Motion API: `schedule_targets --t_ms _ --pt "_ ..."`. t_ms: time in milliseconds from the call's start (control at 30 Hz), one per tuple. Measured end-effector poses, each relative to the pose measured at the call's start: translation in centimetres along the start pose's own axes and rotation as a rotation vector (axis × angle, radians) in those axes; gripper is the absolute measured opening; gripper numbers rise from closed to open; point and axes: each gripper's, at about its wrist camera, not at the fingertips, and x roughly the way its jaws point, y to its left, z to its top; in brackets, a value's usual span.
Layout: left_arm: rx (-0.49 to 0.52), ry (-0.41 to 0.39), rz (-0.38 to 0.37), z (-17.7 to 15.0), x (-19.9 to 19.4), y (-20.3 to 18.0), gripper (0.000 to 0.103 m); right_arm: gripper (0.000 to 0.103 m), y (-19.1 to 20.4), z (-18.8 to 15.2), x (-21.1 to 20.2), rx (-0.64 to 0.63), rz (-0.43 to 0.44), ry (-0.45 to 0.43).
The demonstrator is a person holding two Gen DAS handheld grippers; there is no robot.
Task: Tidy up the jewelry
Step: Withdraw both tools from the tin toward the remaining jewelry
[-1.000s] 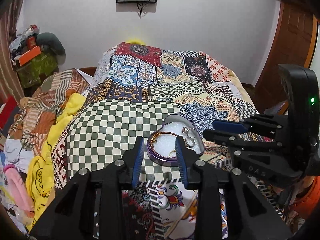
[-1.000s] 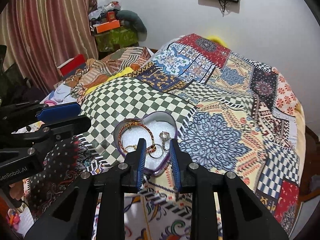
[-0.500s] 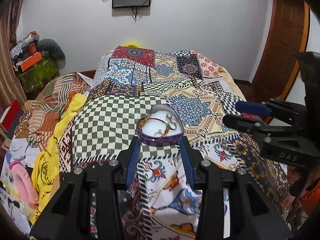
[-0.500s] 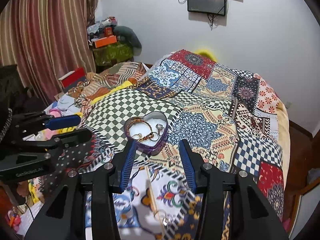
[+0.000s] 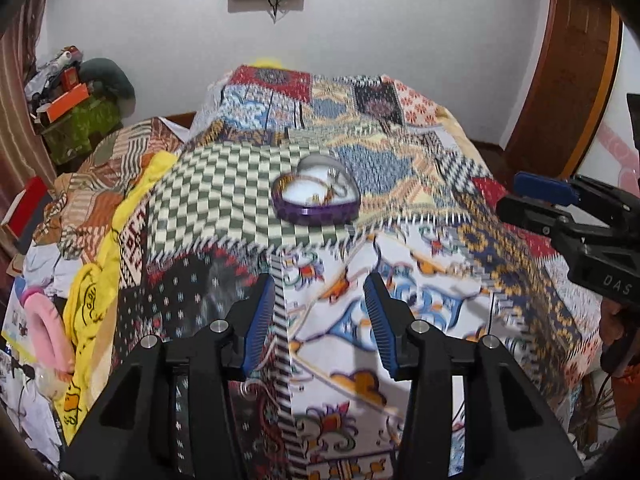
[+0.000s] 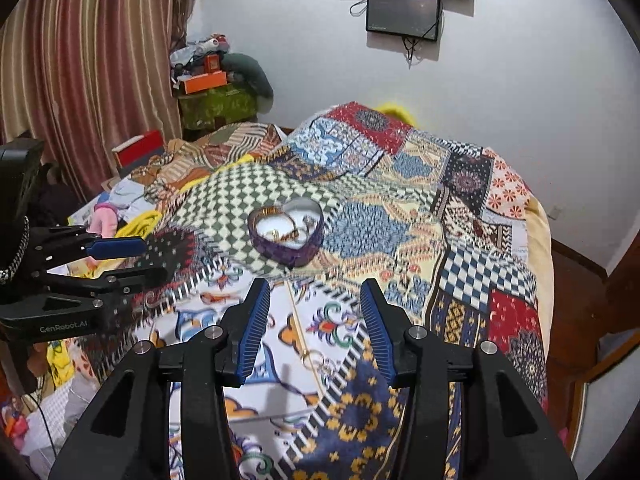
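A purple heart-shaped jewelry box (image 5: pixel 316 198) with a white lining sits on the patchwork bedspread; it also shows in the right wrist view (image 6: pixel 286 234). It holds a gold bangle and rings. A ring (image 6: pixel 318 360) and a thin gold chain (image 6: pixel 298 324) lie on the bedspread between my right gripper's fingers. My left gripper (image 5: pixel 320 320) is open and empty, well short of the box. My right gripper (image 6: pixel 312 328) is open and empty, also short of the box. Each gripper shows at the edge of the other's view.
The bed (image 5: pixel 400 160) fills the middle. Clothes, a yellow cloth (image 5: pixel 96 280) and a pink item (image 5: pixel 44 332) are piled at the left. A green box with an orange box on top (image 6: pixel 216 100) stands by the curtain. A wooden door (image 5: pixel 572 72) is at the right.
Both grippers have drawn back from the heart box and opened wider. The box now lies farther ahead, and the ring and chain on the bedspread have come into the right wrist view.
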Motion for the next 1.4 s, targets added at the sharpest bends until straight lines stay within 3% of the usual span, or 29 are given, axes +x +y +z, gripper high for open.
schedule_targets --t_ms 233,500,1167,1333,1400 --pt "0.006 0.046 -0.002 -1.8 1.5 -0.2 0.046 0.044 0.3 -2.0 1.8 0.007 0.014 0.065" --pt "-0.006 0.086 -0.048 -1.5 4.7 -0.8 0.046 0.043 -1.1 -3.5 3.9 0.029 0.001 0.131" --pt "0.058 0.091 -0.128 0.9 9.1 -4.0 0.046 0.043 -5.3 -3.6 6.1 0.11 0.014 0.136" --pt "0.071 0.065 -0.125 0.7 9.2 -4.1 0.038 0.043 -5.6 -3.5 6.5 0.107 0.025 0.13" --pt "0.086 0.054 -0.115 0.7 9.1 -4.3 0.029 0.043 -5.6 -3.5 6.7 0.1 0.023 0.13"
